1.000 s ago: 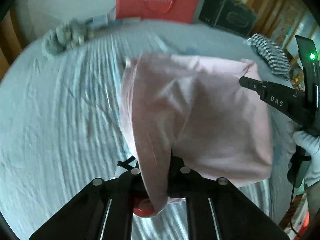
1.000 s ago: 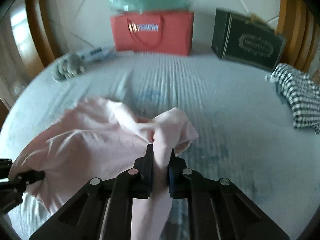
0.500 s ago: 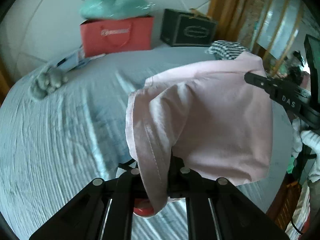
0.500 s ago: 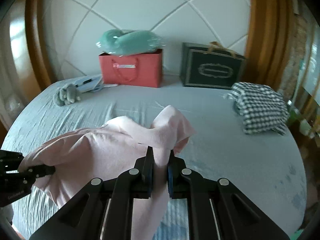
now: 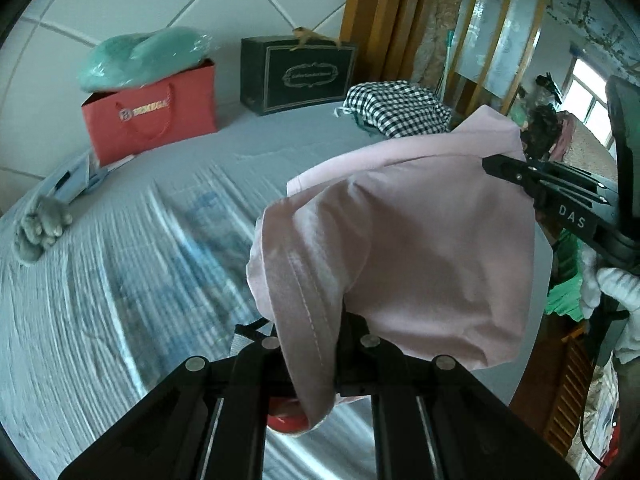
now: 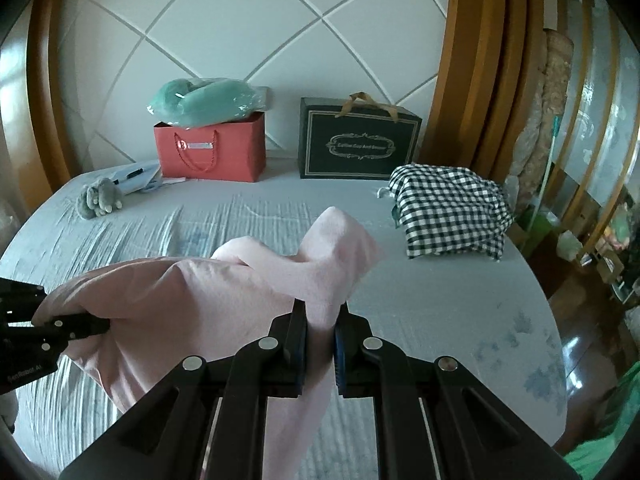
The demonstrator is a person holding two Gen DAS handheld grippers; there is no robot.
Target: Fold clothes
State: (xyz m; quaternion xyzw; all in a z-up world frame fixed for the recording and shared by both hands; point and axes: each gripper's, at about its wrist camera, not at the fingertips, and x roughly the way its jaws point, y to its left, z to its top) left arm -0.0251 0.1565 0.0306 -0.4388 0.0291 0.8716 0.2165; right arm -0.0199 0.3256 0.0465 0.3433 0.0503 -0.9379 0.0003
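On the big bed (image 6: 420,320) lies a pale blue sheet with thin ridges and faint darker blue marks, and behind it stands a white padded wall crossed by slanting lines, with wooden posts at the side. Against that wall sit a red paper bag (image 6: 212,152) with a soft green pillow in clear wrap (image 6: 204,102) on top, and next to it a dark box with a gold handle (image 6: 358,144). A small grey plush toy (image 6: 100,198) lies near the left edge of the bed. A black and white checked cloth (image 6: 452,210), already folded into a square, rests on the right side of the bed. The pink garment (image 6: 192,300) is held up in the air above the sheet, stretched sideways between the two claws, so its long way runs from left to right. It is soft and smooth, it sags in the middle, and a stitched hem shows along one edge. The left gripper (image 5: 310,344) is clenched on one bunched end of the cloth. The right gripper (image 6: 320,324) is clenched on the other end, and a floppy pink point sticks up above its fingers while a loose strip hangs down below.
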